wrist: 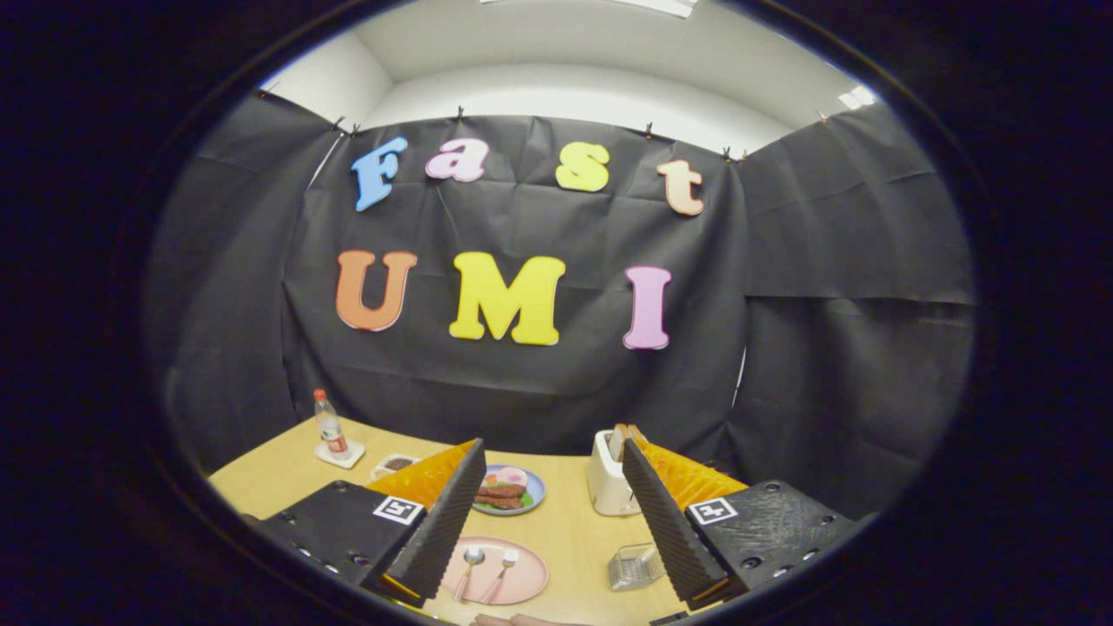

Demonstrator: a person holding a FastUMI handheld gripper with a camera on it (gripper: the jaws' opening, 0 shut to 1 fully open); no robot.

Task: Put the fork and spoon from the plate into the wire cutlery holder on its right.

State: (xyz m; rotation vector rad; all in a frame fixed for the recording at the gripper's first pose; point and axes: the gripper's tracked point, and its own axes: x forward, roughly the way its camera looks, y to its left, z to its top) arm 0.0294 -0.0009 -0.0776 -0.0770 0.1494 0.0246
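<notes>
Claw (548,522) hangs wide open and empty above the bench (574,530), nothing yet moved.

The spoon (470,569) and fork (502,572) lie side by side on the pink plate (532,581), spoon to the fork's left, both low between the spread fingers. The wire cutlery holder (636,566) stands empty just right of the plate, apart from it. Beyond the plate sit a blue dish of food (536,494), a white toaster (607,482) to its right, and a bottle (329,426) far off to its left. Judging by this, both pieces remain to be picked up; the task looks barely begun.
</notes>
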